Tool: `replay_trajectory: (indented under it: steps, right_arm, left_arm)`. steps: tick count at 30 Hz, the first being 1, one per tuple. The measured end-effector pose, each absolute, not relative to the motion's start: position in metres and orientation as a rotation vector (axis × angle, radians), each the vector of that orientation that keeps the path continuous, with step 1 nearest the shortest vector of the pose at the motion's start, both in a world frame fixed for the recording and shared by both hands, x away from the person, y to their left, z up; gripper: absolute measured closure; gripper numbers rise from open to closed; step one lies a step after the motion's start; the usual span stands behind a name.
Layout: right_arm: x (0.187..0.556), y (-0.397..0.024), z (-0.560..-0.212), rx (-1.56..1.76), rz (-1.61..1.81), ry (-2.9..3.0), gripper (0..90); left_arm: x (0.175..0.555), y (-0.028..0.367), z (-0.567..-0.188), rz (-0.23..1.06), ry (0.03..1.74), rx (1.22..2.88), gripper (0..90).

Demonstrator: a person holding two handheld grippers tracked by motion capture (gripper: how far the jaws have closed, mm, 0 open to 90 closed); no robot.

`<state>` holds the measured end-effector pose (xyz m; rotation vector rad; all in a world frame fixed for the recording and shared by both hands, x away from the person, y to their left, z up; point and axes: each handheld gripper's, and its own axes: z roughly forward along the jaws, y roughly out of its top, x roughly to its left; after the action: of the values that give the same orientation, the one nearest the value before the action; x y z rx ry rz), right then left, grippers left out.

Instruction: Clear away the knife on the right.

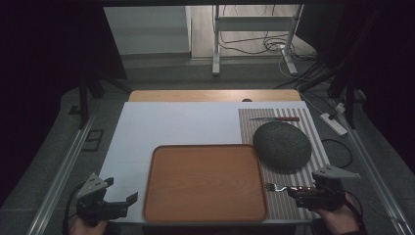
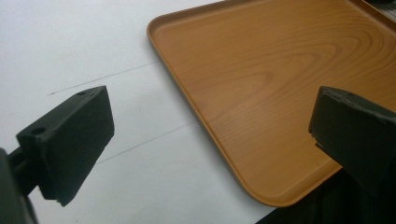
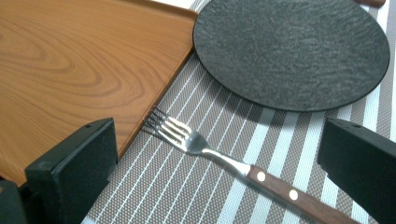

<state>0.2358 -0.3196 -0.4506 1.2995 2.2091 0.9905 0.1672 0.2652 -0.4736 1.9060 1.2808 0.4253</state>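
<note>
A wooden tray (image 1: pixel 205 181) lies empty at the table's front centre. To its right, a striped placemat (image 1: pixel 313 127) carries a dark round plate (image 1: pixel 282 145), a knife (image 1: pixel 276 119) at the far end and a fork (image 1: pixel 279 187) at the near end. My right gripper (image 1: pixel 296 192) is open, its jaws on either side of the fork's wooden handle (image 3: pixel 289 191) without touching it. The fork's tines (image 3: pixel 161 123) point at the tray's edge (image 3: pixel 159 98). My left gripper (image 1: pixel 120 192) is open and holds nothing, just left of the tray's near corner (image 2: pixel 275 198).
The white table top (image 1: pixel 171 127) is bare left of the tray. Metal rails run along both sides of the table. A power strip (image 1: pixel 334 123) and cables lie on the floor to the right, and a stand (image 1: pixel 254 34) rises behind the table.
</note>
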Motion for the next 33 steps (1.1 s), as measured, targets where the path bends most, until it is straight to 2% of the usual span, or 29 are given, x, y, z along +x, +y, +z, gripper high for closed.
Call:
replay_trajectory:
  steps: [18, 33]
  right_arm:
    - [0.249, -0.316, -0.446, 1.244, 1.045, 2.240, 0.0]
    - [0.275, -0.310, -0.442, 1.230, 1.030, 2.257, 0.0]
  left_arm:
    - [0.169, 0.266, -0.474, 0.411, 1.282, 1.899, 1.4]
    - [0.169, 0.266, -0.474, 0.409, 1.290, 1.899, 1.3]
